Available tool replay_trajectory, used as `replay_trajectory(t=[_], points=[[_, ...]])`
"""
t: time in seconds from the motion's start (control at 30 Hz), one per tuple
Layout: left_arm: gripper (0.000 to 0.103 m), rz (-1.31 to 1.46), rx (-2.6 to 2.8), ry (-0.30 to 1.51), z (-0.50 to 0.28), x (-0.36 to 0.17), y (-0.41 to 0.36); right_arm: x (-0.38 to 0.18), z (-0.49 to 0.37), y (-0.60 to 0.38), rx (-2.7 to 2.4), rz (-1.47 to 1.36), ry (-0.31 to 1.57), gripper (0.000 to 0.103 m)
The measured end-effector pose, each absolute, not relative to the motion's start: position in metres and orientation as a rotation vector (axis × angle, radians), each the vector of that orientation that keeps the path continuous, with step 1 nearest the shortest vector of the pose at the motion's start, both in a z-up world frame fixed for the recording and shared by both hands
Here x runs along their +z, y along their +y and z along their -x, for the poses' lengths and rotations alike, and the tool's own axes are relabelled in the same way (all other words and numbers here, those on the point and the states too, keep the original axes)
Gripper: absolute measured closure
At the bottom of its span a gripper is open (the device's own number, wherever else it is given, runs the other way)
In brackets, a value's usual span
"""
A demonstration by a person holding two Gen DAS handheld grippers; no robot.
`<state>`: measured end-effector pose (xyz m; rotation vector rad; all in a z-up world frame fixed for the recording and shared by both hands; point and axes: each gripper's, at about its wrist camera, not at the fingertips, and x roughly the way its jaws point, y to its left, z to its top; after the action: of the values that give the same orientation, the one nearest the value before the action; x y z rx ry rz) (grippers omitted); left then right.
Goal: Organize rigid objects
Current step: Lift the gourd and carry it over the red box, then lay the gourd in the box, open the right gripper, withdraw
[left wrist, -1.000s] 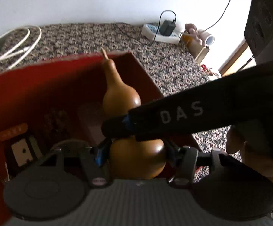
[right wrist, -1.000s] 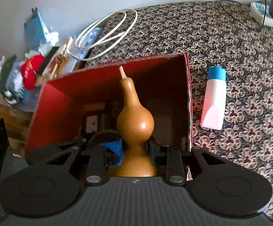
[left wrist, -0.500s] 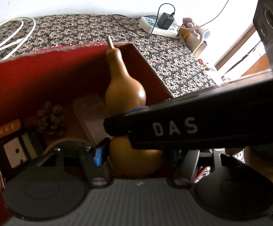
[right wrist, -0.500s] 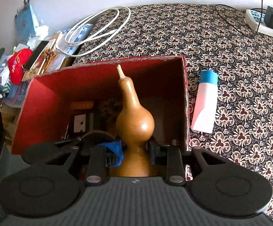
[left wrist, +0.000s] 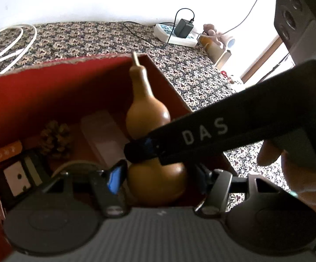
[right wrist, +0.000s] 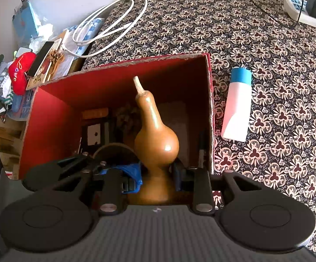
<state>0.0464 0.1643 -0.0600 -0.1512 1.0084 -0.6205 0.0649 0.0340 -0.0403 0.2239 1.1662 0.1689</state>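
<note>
Right tongs (right wrist: 157, 174): pinching the gourd (right wrist: 155, 137) at its waist, over the red box (right wrist: 48, 118).
Left tongs (left wrist: 158, 174): spreading around the gourd's base, apparently not gripping.

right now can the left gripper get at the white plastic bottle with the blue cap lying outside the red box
Probably not directly. The left gripper is inside the red cardboard box, straddling the brown gourd, and the box's right wall stands between it and the white bottle with the blue cap. It would have to lift out first.

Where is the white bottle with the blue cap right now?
In the right wrist view, the white bottle lies on the patterned cloth, just outside the right wall of the red box.
</note>
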Motion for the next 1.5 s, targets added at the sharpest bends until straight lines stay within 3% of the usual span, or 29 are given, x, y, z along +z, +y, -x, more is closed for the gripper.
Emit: replay_trajectory(t=[0.67, 1.13, 1.5], points=[[0.038, 0.128, -0.642, 1.015, -0.053, -0.064, 0.163, -0.034, -0.064, 0.025, 0.23, -0.221, 1.162, 0.088], [0.038, 0.116, -0.615, 0.981, -0.053, -0.061, 0.172, -0.026, -0.064, -0.003, 0.19, -0.402, 1.002, 0.088], [0.037, 0.076, -0.45, 0.94, -0.048, -0.049, 0.18, -0.018, -0.046, 0.004, 0.205, -0.375, 0.87, 0.088]])
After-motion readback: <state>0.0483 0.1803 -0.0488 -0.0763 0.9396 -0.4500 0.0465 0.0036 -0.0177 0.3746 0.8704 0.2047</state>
